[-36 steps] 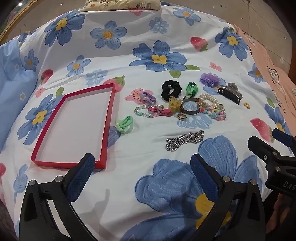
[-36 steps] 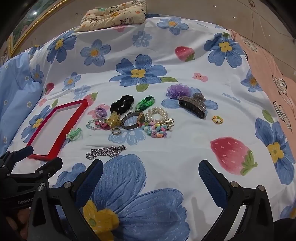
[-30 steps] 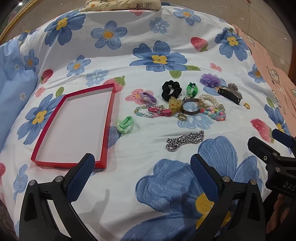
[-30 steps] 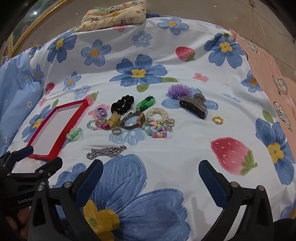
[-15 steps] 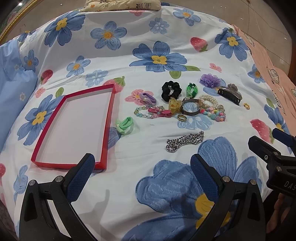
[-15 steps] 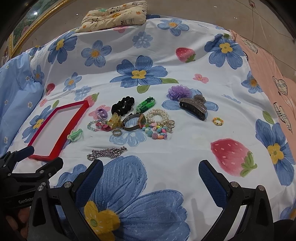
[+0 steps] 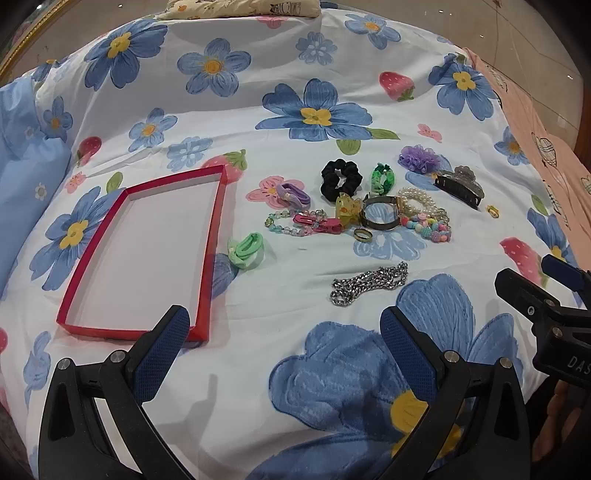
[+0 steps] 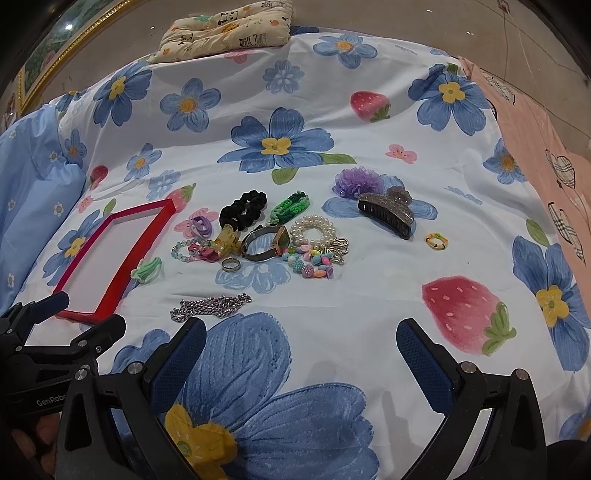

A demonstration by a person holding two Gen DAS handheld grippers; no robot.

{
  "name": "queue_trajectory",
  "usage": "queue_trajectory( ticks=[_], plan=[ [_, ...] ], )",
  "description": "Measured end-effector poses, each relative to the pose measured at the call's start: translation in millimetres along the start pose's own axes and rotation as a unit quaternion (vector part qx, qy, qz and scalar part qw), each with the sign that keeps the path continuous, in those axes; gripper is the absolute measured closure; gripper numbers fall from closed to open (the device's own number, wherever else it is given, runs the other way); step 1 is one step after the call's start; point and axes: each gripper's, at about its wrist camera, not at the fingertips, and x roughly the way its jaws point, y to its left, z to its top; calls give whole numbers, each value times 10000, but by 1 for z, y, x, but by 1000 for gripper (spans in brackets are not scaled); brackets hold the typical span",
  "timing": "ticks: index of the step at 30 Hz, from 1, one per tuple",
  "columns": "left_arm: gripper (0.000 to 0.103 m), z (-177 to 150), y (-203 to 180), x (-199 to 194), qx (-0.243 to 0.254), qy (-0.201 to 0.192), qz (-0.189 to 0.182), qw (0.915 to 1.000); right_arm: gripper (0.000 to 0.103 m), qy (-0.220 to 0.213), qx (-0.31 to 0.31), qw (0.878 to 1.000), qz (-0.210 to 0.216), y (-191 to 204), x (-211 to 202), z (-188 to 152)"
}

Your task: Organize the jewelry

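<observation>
An empty red tray (image 7: 212, 236) (image 8: 146, 243) lies on the floral sheet at the left. Jewelry and hair pieces are scattered right of it: a silver chain (image 7: 369, 283) (image 8: 210, 305), a green hair tie (image 7: 246, 249), a ring (image 7: 362, 235), a black scrunchie (image 7: 340, 178), a watch (image 8: 264, 242), a pearl bracelet (image 8: 314, 229), a dark claw clip (image 8: 386, 214). My left gripper (image 7: 284, 343) is open and empty, near the tray's near corner. My right gripper (image 8: 301, 349) is open and empty, just short of the chain.
A purple flower clip (image 8: 356, 181) and a small yellow ring (image 8: 436, 242) lie to the right. A blue pillow (image 7: 26, 177) is at the left, a pink cloth (image 8: 554, 155) at the right, a small patterned cushion (image 8: 225, 27) at the far edge.
Both views have shifted very slightly; the objects lie as before and both grippers stay open.
</observation>
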Motion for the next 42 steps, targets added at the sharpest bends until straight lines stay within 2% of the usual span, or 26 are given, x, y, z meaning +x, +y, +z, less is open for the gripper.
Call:
queue_trajectory(
  ticks=[5, 6, 8, 14, 19, 24, 27, 29, 32, 34, 39, 42],
  plan=[
    [0, 2, 2, 3, -40, 28, -76, 10000, 0, 224, 207, 9994, 163, -9, 11, 4],
    [0, 2, 2, 3, -67, 36, -72, 9999, 0, 466, 456, 9972, 368, -11, 12, 6],
    [0, 6, 4, 7, -79, 58, -105, 9999, 0, 565, 594, 9955, 474, -14, 13, 8],
    [0, 17, 11, 18, -100, 89, -224, 9997, 0, 417, 416, 9979, 285, -17, 18, 15],
    [0, 30, 13, 24, -122, -35, -183, 9998, 1, 369, 480, 9973, 407, -22, 27, 26],
    [0, 51, 10, 43, 62, 233, -330, 9992, 1, 436, 551, 9966, 429, -30, 41, 40],
    [0, 61, 11, 58, 45, 356, -391, 9986, 10, 718, 464, 9958, 321, -31, 55, 47],
    [0, 67, 12, 68, -10, 411, -460, 9981, 15, 754, 479, 9952, 401, -30, 64, 53],
    [0, 75, 10, 82, 25, 467, -480, 9978, 29, 814, 525, 9936, 585, -27, 82, 59],
    [3, 80, 9, 89, 46, 493, -513, 9975, 42, 864, 596, 9915, 765, -24, 94, 61],
    [16, 89, 8, 108, 80, 625, -683, 9957, 60, 991, 671, 9862, 1148, -13, 128, 66],
    [19, 92, 7, 116, 81, 695, -785, 9945, 70, 1187, 665, 9834, 1202, -11, 148, 66]
  ],
)
